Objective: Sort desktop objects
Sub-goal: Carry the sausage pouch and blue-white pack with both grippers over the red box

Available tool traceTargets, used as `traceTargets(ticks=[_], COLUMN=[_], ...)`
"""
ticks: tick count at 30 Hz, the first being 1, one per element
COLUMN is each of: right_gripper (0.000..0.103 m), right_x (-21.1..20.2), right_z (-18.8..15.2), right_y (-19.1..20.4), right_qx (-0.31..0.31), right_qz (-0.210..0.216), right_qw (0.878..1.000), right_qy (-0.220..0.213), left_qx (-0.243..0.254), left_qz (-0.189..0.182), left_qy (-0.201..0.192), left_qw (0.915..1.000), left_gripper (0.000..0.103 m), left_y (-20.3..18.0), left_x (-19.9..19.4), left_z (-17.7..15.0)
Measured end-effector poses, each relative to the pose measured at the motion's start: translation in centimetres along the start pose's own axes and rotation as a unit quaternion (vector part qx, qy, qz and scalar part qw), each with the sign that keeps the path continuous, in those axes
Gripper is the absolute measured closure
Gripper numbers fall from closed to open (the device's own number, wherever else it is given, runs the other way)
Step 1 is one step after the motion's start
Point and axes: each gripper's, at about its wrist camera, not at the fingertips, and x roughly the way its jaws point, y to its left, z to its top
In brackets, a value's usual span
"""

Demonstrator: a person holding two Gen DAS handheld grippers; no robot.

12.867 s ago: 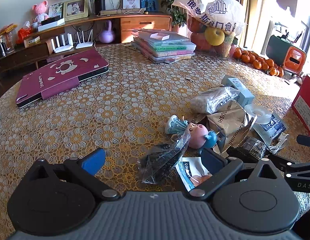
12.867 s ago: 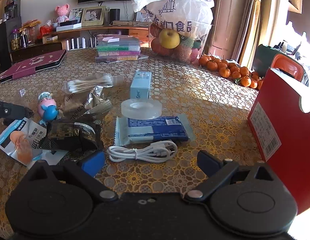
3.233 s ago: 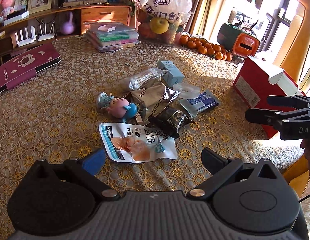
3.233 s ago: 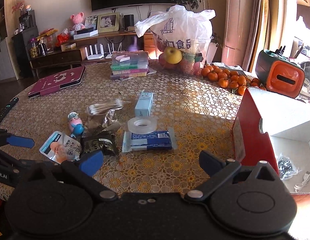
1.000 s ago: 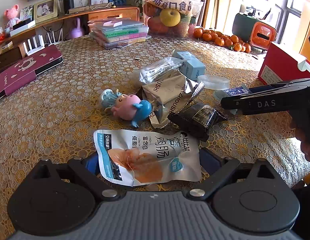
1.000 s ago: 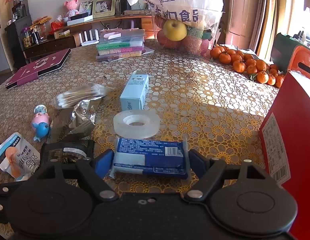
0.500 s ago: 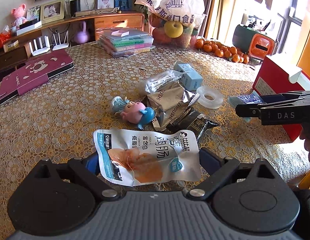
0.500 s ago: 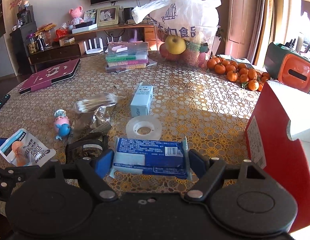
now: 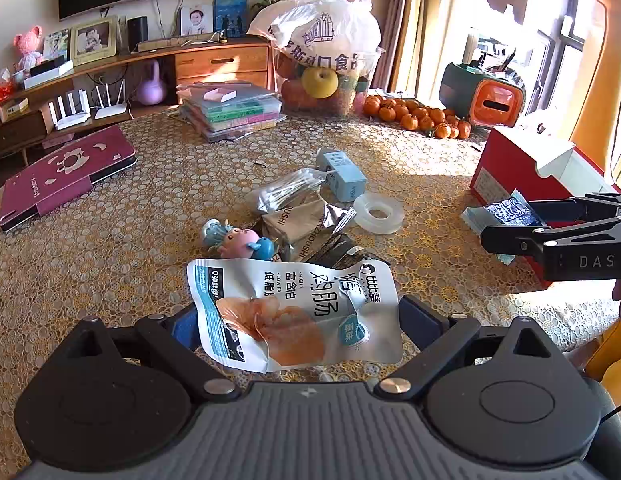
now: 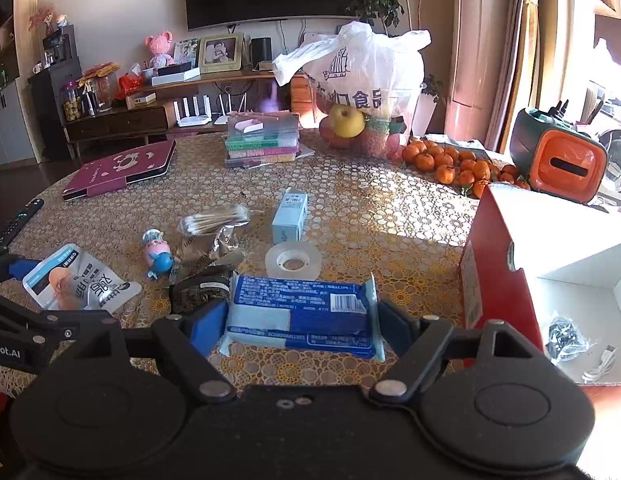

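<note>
Left wrist view: the left gripper [image 9: 296, 318] clamped the chicken snack pouch [image 9: 298, 312] between its fingers, toy figure [image 9: 240, 240] at twelve o'clock. Right wrist view: the right gripper [image 10: 302, 320] gripped the blue tissue pack [image 10: 300, 314], red box [image 10: 506, 272] at three o'clock.

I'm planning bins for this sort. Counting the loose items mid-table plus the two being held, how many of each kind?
Soft packets and bags: 5 (white chicken snack pouch, blue tissue pack, clear cotton swab bag, silver foil pouch, black packet)
Cartons: 1 (light blue carton)
Tape rolls: 1 (clear tape roll)
Toys: 1 (pink and blue toy figure)
Total: 8
</note>
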Motion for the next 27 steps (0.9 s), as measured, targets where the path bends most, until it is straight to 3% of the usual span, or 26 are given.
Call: traceTargets(ticks=[14, 27], right_gripper=[0.023, 0.023], right_x=[-5.7, -10.1], right_z=[-0.4, -1.2], right_y=[-1.1, -4.6], right_qx=[-0.002, 0.013], right_qz=[0.002, -0.026], right_qw=[1.000, 0.999], right_qy=[-0.030, -0.045], left_qx=[0.026, 0.070], left_qz=[-0.030, -0.074], left_qy=[-0.013, -0.031], left_qw=[0.9991, 0.9943], left_gripper=[0.005, 0.005], left_y=[-4.2, -9.8], left_x=[-2.9, -4.3], left_z=[1.9, 4.3])
